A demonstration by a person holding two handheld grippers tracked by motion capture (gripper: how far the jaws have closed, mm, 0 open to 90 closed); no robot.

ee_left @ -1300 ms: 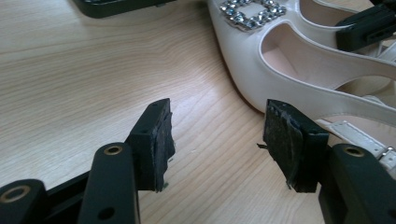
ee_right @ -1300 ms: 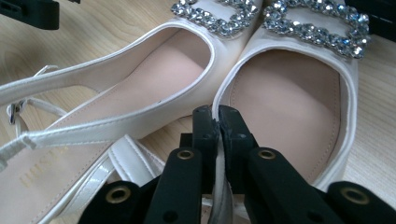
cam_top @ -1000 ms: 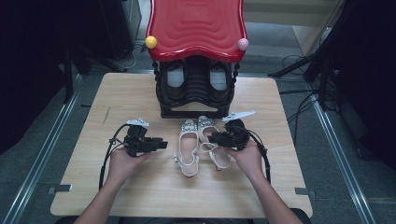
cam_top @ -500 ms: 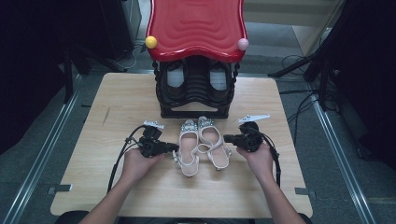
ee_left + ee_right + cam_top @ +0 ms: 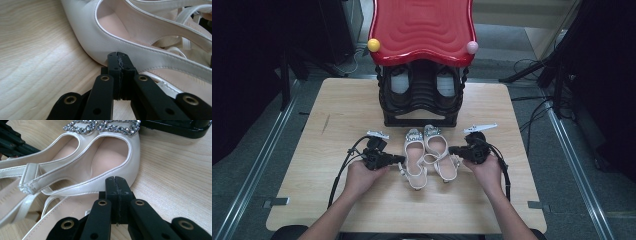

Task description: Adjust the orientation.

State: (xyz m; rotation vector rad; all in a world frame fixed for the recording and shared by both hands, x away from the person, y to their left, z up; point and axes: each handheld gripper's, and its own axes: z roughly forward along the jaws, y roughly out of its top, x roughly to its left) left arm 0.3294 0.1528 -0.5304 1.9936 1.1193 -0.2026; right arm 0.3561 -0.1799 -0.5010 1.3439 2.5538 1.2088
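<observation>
**Both tools closed, tips set against the pair of sandals**

A pair of pale sandals is seen lying side by side at the middle of the desk (image 5: 337,125), toes toward the black shoe rack (image 5: 419,102) with its red top (image 5: 422,30). The left sandal (image 5: 413,159) and the right sandal (image 5: 438,152) are crossed at their straps — that much is given from above.

The left tool (image 5: 401,159) is held low at the outer side of the left sandal, and the right tool (image 5: 452,149) at the outer side of the right one. From the high view the jaws cannot be read; the gripper views settle it. In the left gripper view the left tool's jaws are seen pressed together, nothing between them, the left jaws having just been closing; the tip is set right at the sandal's cream side wall (image 5: 125,47), though contact cannot be confirmed.

In the right gripper view the jaws are likewise together and empty, the tip close against the rim of the right sandal (image 5: 110,157). Only here is the rhinestone buckle (image 5: 102,126) made out clearly — and the loose ankle strap (image 5: 30,180) lying across the insole. The rack's black base (image 5: 175,127) is glimpsed beyond.
</observation>
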